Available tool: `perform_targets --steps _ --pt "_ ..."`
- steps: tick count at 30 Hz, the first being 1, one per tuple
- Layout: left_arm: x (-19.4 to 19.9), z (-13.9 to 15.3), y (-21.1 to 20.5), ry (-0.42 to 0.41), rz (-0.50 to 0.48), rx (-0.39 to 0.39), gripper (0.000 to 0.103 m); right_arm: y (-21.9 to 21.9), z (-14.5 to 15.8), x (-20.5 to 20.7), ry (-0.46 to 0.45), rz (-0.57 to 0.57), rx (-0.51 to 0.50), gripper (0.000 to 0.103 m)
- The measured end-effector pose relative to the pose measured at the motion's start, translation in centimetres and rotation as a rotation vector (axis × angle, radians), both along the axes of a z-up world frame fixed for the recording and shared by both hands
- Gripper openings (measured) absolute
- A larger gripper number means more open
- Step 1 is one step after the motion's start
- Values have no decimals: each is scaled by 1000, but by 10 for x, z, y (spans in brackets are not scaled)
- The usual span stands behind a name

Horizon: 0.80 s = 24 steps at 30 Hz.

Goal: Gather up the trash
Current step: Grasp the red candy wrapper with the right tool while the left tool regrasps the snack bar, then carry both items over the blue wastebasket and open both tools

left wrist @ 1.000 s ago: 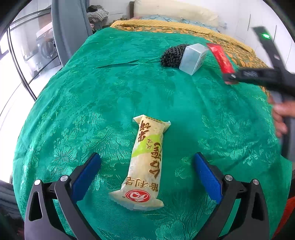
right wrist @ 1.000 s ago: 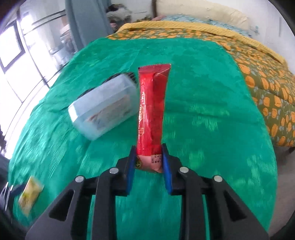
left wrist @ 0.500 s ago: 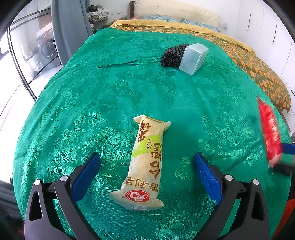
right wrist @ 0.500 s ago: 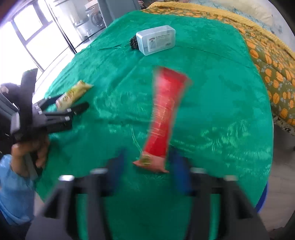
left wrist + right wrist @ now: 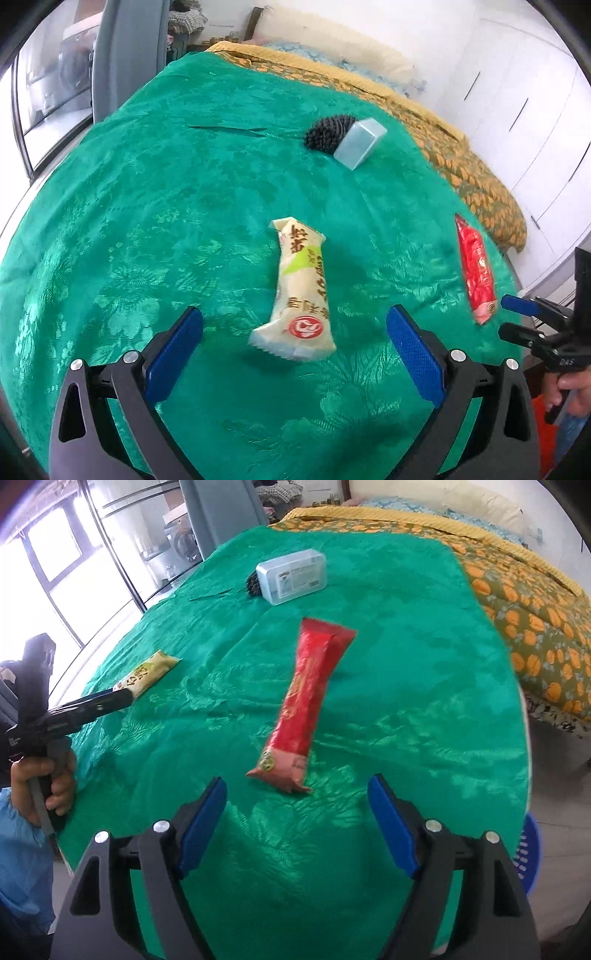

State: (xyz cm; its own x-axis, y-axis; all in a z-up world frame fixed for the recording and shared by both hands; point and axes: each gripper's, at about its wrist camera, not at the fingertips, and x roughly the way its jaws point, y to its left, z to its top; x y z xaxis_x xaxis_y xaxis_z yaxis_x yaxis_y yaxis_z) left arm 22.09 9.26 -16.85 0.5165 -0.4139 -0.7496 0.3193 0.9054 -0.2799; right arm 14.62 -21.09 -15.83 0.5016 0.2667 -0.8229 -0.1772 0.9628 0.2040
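Red wrapper, released from the right gripper, now lies on the bedspread; both grippers' jaws open, empty. Light, crinkly: pinch mid-length.

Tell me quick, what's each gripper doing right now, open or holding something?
Left gripper: open, holding nothing; the yellow wrapper lies between its jaws.
Right gripper: open, just released the red wrapper.
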Motion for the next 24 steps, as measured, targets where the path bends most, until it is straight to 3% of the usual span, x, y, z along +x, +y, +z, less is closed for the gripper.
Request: perform_targets --steps 3,4,8,11,12,13,17,24 --pt "3 1 -16 -5 -21 67 96 4 4 10 -2 -13 19 75" --pt "5 3 -21 -10 -29 96 89 4 6 13 -2 -16 30 73" --pt "9 3 -35 -19 -30 204 72 8 3 32 44 -45 55 46" --pt "14 2 -36 -15 -6 231 46 7 -3 41 65 -69 60 17" --pt "15 3 -35 -18 1 240 30 3 -1 39 57 -76 81 14" --pt "14 4 -33 -15 3 226 25 2 2 35 47 -74 90 13" --pt "4 11 -29 -10 17 148 20 -3 14 15 16 -48 103 13" --pt "-53 43 -82 -97 -49 104 20 -27 28 -22 -21 -53 156 13"
